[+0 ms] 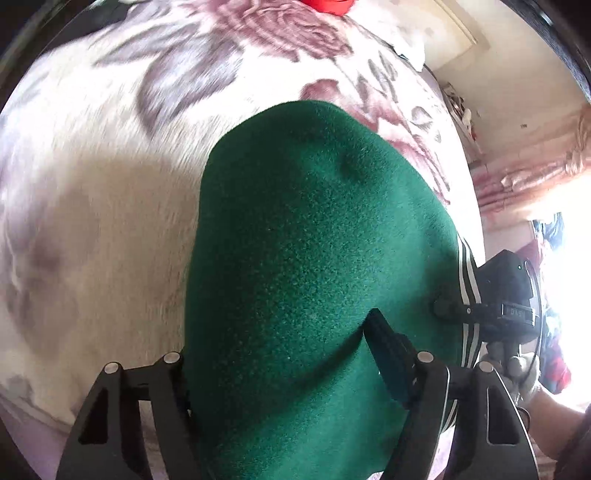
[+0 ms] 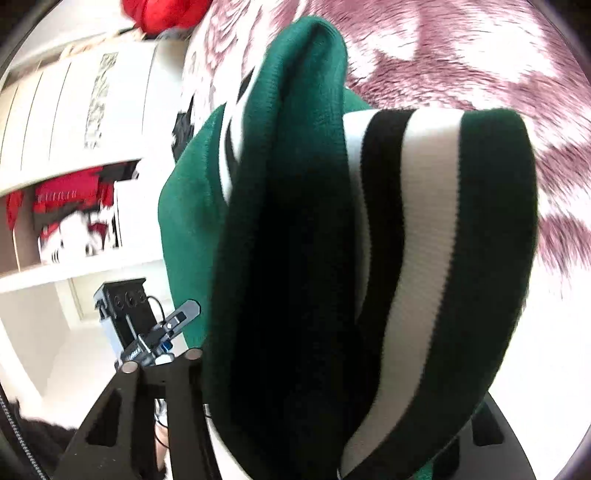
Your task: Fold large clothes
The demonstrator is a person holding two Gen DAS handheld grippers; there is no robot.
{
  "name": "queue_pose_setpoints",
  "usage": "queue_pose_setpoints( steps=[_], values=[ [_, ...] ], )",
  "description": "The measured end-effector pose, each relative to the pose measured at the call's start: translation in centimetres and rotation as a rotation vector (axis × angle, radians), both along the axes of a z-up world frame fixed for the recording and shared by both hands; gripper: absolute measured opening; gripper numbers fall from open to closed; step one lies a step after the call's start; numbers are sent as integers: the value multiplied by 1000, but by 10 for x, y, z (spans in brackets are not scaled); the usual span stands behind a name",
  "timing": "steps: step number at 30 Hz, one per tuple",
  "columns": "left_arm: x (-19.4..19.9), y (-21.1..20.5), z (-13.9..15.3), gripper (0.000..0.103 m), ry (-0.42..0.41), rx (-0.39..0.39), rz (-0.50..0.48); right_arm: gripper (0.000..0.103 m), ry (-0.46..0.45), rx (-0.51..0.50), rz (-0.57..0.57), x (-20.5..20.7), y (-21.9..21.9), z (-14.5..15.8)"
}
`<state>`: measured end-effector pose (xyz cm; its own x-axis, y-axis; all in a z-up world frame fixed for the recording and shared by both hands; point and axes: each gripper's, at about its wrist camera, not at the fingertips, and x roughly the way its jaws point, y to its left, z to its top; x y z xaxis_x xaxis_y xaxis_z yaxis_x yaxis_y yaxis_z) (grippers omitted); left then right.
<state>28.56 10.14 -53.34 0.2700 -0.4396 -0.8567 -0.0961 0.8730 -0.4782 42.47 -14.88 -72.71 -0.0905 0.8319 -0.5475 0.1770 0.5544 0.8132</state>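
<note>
Mid-fold: one green garment [image 1: 314, 240] hangs between two grippers above the floral blanket [image 1: 92, 184].

Left gripper [image 1: 291, 365] and right gripper [image 2: 332, 369] each have jaws pinching its cloth, the striped hem [image 2: 413, 229] at 3 o'clock. Next, I judge: carry it over evenly and lay it flat.

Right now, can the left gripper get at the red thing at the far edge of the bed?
Probably not as things stand. The left gripper has the green garment between its fingers, and the red thing lies far across the floral blanket.
</note>
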Motion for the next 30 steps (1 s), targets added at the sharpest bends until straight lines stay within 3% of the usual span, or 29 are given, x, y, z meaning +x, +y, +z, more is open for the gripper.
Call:
queue_pose_setpoints(
  steps=[6,12,17,21,23,27,29,30],
  values=[
    [55,-4,28,70,-50,11,-51,49,-17,32,-104,32,-21,32],
    [152,-10,36,70,-97,33,-62,49,-96,-5,-174,124,-39,61],
    [250,-18,16,70,-108,30,-91,48,-115,-36,-207,232,-46,50],
    [300,-28,-26,70,-24,76,-118,48,-63,-131,-195,290,-61,21],
    [306,-28,-40,76,-4,97,-138,49,-3,-167,-181,304,-65,3],
    [292,-16,-35,77,-4,94,-147,71,-1,-259,-134,307,-67,10],
    [278,-13,-24,77,-34,165,-135,77,-75,-406,-95,299,-61,32],
    [267,-14,-15,84,-71,248,-123,81,-103,-468,-86,290,-45,42]
  ],
)
